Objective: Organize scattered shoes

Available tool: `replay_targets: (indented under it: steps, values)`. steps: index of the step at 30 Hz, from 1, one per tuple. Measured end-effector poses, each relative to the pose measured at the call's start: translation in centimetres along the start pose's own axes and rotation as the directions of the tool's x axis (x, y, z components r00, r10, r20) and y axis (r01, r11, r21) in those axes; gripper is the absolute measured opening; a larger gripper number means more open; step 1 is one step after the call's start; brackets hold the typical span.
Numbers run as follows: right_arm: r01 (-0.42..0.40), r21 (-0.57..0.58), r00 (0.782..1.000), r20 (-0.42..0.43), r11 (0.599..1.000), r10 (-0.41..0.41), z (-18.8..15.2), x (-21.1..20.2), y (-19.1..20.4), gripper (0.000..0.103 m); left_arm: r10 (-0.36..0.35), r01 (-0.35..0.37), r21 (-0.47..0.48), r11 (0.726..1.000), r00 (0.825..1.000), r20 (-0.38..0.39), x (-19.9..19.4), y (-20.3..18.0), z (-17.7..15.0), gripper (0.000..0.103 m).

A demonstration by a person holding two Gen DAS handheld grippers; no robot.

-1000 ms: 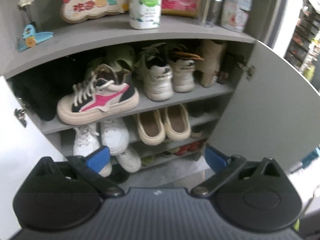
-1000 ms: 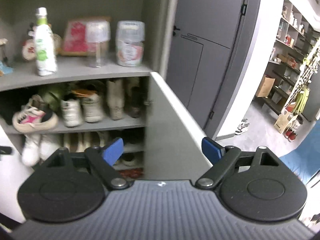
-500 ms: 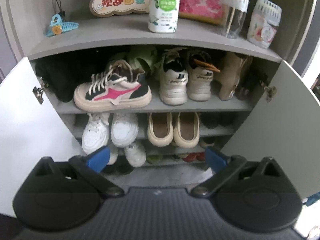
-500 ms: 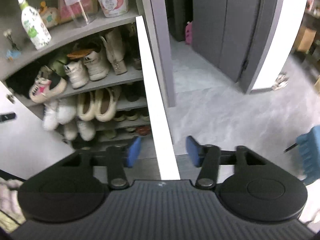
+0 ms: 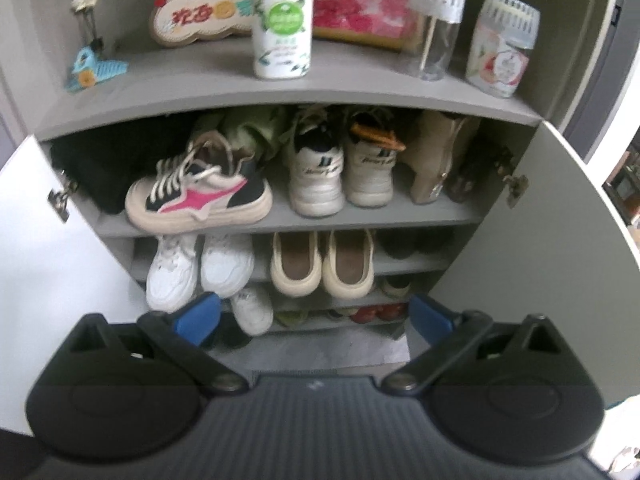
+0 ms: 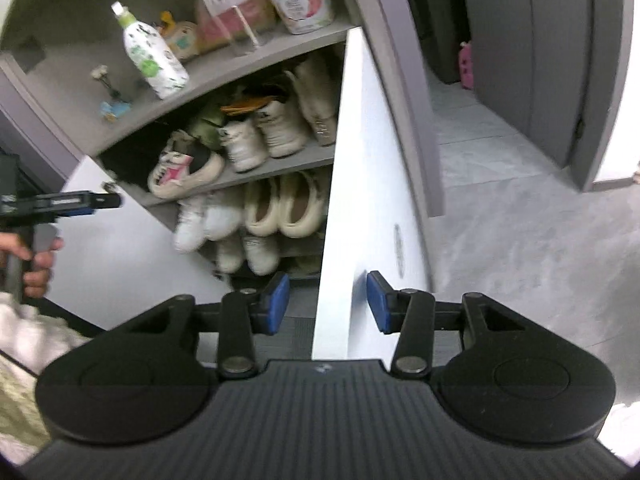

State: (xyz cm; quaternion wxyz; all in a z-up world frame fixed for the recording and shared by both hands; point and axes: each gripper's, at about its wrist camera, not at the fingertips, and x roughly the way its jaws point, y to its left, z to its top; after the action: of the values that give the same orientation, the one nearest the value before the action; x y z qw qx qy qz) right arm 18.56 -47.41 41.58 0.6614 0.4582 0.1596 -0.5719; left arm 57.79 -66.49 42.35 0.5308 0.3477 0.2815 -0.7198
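The pink-striped sneaker (image 5: 199, 196) has a cream chunky sole, black panels at toe and heel, white laces and a pink flash along its side. It lies on the upper shoe shelf (image 5: 372, 216) of the open cabinet, at the left, beside a pair of cream sneakers (image 5: 340, 176). Its long axis runs left to right along the shelf edge, toe to the left, sole down, while the neighbouring pairs point toe-out toward the near side. One shelf lower stand white sneakers (image 5: 200, 268) and cream slip-ons (image 5: 322, 266).

The left gripper (image 5: 316, 316) is spread wide and empty, facing the cabinet squarely; a second ago it looked from lower and nearer, with the sneaker larger and tilted in view. The right gripper (image 6: 327, 302) is released too, its blue pads either side of the right cabinet door (image 6: 360, 184) edge without touching it. Since half a second ago its pads have spread further apart. In the right wrist view a hand (image 6: 34, 258) grips the left tool's handle.
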Motion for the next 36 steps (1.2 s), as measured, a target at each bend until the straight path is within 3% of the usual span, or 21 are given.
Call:
replay_targets:
  steps: [8, 13, 18, 21, 24, 28, 30, 32, 36]
  values:
    - [-0.205, 0.179, 0.978, 0.010, 0.962, 0.206, -0.6, 3.8, 3.0, 0.046, -0.032, 0.025, 0.142, 0.990, 0.998, 0.048, 1.0, -0.7, 0.6, 0.102]
    - [-0.305, 0.383, 0.952, 0.101, 0.872, 0.289, -1.8, 7.4, 5.1, 0.041, -0.068, 0.062, 0.178, 0.982, 0.997, 0.028, 3.4, 1.8, 1.8, 0.102]
    - [-0.336, 0.499, 0.942, 0.182, 0.799, 0.283, -2.1, 11.1, 8.5, 0.039, -0.100, 0.099, 0.224, 0.970, 0.995, -0.005, 5.4, 6.3, 3.7, 0.102]
    - [-0.393, 0.542, 0.919, 0.242, 0.743, 0.310, -1.7, 14.0, 11.2, 0.038, -0.119, 0.117, 0.267, 0.957, 0.993, -0.010, 6.0, 9.3, 4.7, 0.102]
    - [-0.451, 0.564, 0.893, 0.286, 0.692, 0.348, -0.7, 17.7, 14.2, 0.031, -0.136, 0.126, 0.320, 0.939, 0.991, 0.010, 6.4, 12.0, 5.7, 0.102]
    - [-0.443, 0.575, 0.897, 0.298, 0.688, 0.328, 1.2, 22.1, 17.9, 0.027, -0.141, 0.119, 0.343, 0.932, 0.989, 0.040, 6.8, 15.5, 7.3, 0.102]
    - [-0.436, 0.608, 0.899, 0.331, 0.663, 0.288, 2.1, 24.6, 19.0, 0.029, -0.136, 0.112, 0.341, 0.933, 0.989, 0.048, 7.1, 17.3, 8.0, 0.102]
    - [-0.455, 0.631, 0.888, 0.369, 0.628, 0.273, 2.4, 26.0, 19.3, 0.029, -0.133, 0.110, 0.329, 0.938, 0.990, 0.048, 7.2, 18.9, 8.5, 0.102]
    - [-0.468, 0.646, 0.876, 0.431, 0.603, 0.217, 2.9, 27.6, 20.6, 0.029, -0.126, 0.106, 0.312, 0.944, 0.991, 0.042, 7.3, 20.8, 8.6, 0.102]
